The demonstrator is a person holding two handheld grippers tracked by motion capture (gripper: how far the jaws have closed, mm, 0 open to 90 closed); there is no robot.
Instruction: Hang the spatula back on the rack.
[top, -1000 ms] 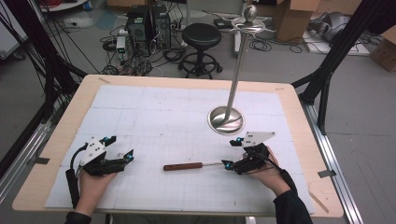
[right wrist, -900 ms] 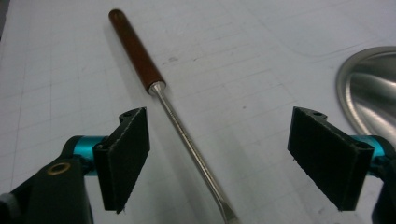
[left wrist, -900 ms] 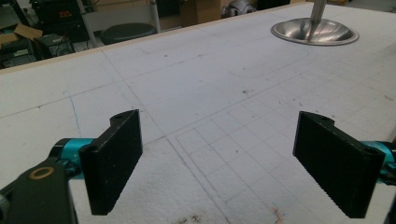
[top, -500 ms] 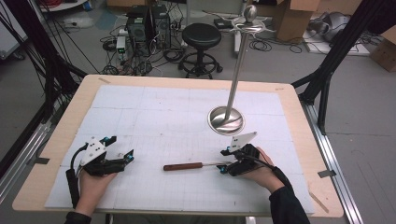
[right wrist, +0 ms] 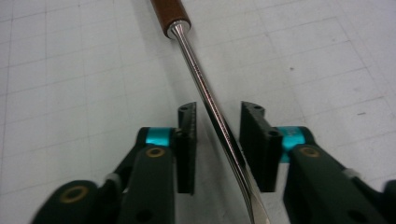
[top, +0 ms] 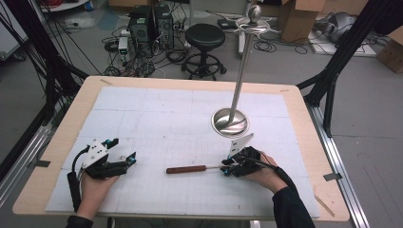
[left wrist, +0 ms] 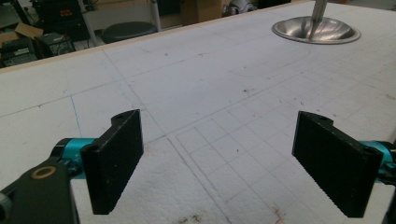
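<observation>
A utensil with a brown wooden handle point(top: 186, 169) and a thin metal shaft point(right wrist: 205, 100) lies flat on the white gridded mat. My right gripper point(top: 227, 169) sits low at the shaft's right end. In the right gripper view the shaft runs between the right gripper's point(right wrist: 218, 109) two black jaws, which have just been closing. A thin gap still shows on each side, so the pads are not pressing. My left gripper point(top: 127, 160) rests on the mat at the front left. Its jaws stand wide apart with nothing between them in the left gripper view point(left wrist: 217, 140).
A steel stand with a round dished base point(top: 230, 122) and a tall pole rises just behind the right gripper; the base also appears in the left gripper view point(left wrist: 316, 30). The wooden table edge point(top: 304, 118) frames the mat. A stool and cables lie beyond.
The right gripper has slid left along the table onto the utensil's metal shaft, and its jaws have narrowed around it. The left gripper has not moved.
</observation>
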